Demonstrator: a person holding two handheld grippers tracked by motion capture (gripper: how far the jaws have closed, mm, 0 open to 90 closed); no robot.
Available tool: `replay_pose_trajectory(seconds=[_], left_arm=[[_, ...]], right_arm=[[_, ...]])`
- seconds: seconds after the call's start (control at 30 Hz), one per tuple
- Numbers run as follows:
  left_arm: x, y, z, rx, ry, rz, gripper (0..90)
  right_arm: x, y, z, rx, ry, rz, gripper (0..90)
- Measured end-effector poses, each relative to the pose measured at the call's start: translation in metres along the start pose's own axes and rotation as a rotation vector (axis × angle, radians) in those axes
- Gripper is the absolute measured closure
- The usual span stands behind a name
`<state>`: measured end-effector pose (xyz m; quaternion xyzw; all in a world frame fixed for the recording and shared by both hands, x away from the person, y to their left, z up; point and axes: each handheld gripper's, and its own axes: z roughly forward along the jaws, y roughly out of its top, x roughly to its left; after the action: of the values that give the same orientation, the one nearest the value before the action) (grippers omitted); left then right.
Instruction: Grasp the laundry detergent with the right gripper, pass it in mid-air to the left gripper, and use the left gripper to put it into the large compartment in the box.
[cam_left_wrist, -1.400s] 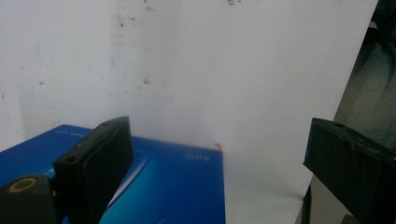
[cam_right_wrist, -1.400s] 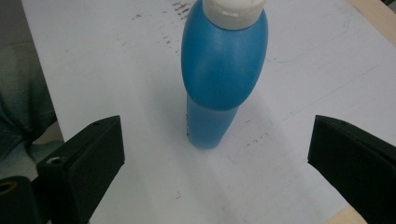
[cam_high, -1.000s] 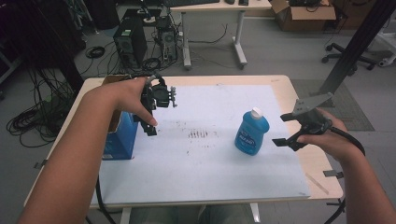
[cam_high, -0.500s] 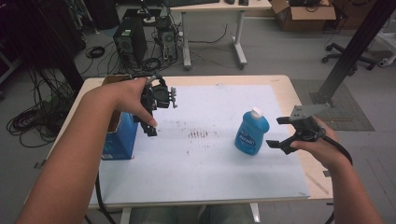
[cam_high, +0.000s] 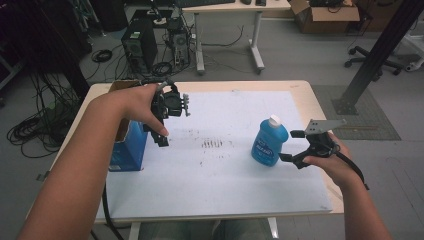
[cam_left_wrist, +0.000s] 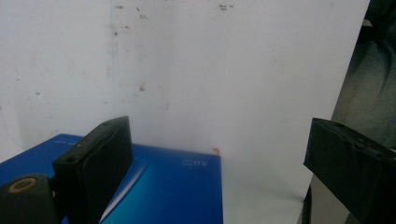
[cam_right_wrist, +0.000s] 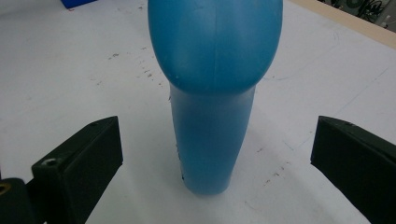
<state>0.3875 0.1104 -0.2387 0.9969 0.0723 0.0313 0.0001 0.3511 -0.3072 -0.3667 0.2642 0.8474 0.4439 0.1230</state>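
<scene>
Blue plastic bottle (cam_right_wrist: 212, 93) stands between your right hand-held gripper's (cam_right_wrist: 212, 154) wide-open, empty jaws; an off-centre closing pad may topple it.

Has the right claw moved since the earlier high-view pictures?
Yes. The right claw has come down and in toward the blue bottle, which stands where it was on the white mat; its jaws stand open beside the bottle.

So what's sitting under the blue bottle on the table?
The blue bottle stands upright on the white sheet covering the wooden table. Smudges mark the sheet nearby; the patch right beneath its base is hidden.
</scene>
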Motion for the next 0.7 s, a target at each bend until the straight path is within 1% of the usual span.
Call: replay_pose_trajectory(seconds=[0.07,0.23,0.5,0.7], left_arm=[[0.0,0.0,0.0,0.0,0.001,0.002,8.1],[0.0,0.0,0.0,0.0,-0.001,0.001,8.2],[0.0,0.0,0.001,-0.002,-0.002,0.0,8.2],[-0.001,0.002,0.001,-0.003,-0.002,0.007,8.1]], right_arm=[[0.0,-0.002,0.003,-0.017,0.001,0.009,2.0],[0.0,-0.006,0.007,-0.032,-0.008,0.006,2.0],[0.002,-0.016,0.015,-0.06,0.003,0.025,1.8],[0.003,-0.022,0.021,-0.082,-0.002,0.03,1.5]])
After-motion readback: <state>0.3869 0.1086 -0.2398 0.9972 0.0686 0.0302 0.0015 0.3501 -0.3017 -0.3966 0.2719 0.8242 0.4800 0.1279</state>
